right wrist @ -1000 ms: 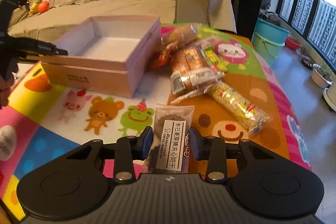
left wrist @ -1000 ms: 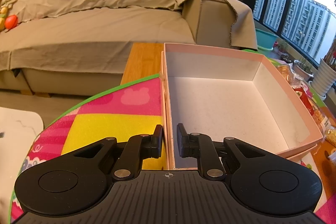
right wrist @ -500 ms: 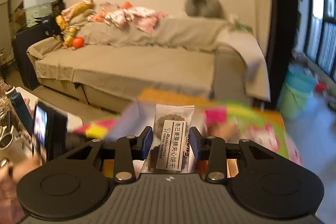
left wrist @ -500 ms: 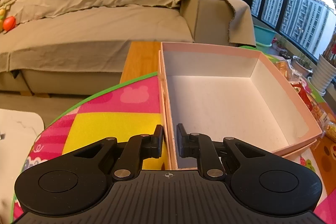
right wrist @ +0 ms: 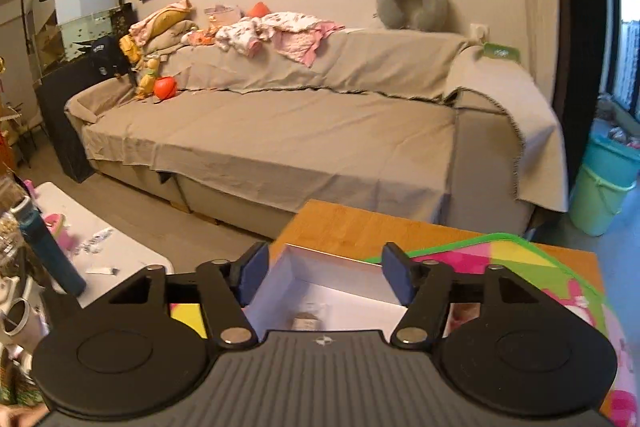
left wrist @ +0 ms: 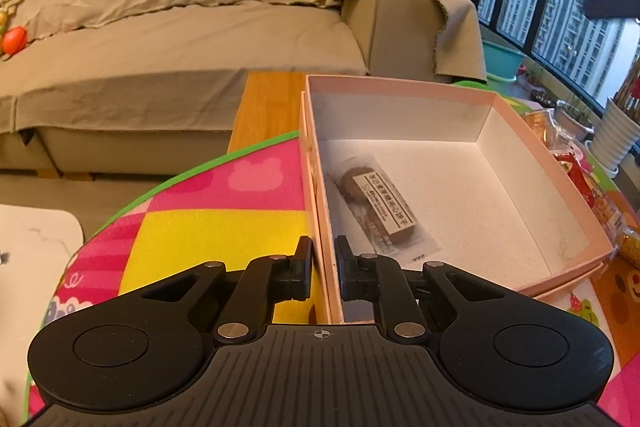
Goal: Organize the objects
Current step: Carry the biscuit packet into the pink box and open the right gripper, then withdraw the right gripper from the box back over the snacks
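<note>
Cookie packet (left wrist: 382, 205) flat in pink box (left wrist: 400, 87); left jaws clamping its wall, right jaws opening, empty.

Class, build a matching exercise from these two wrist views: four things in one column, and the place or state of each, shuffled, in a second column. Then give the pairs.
Things
1. left gripper
2. right gripper
3. cookie packet
4. neck pillow

Places or states
A. lying on the floor of the pink box
B. resting on top of the sofa back
C. clamped on the box's near wall
D. jaws opening, nothing between them

Pairs: 1-C, 2-D, 3-A, 4-B
</note>
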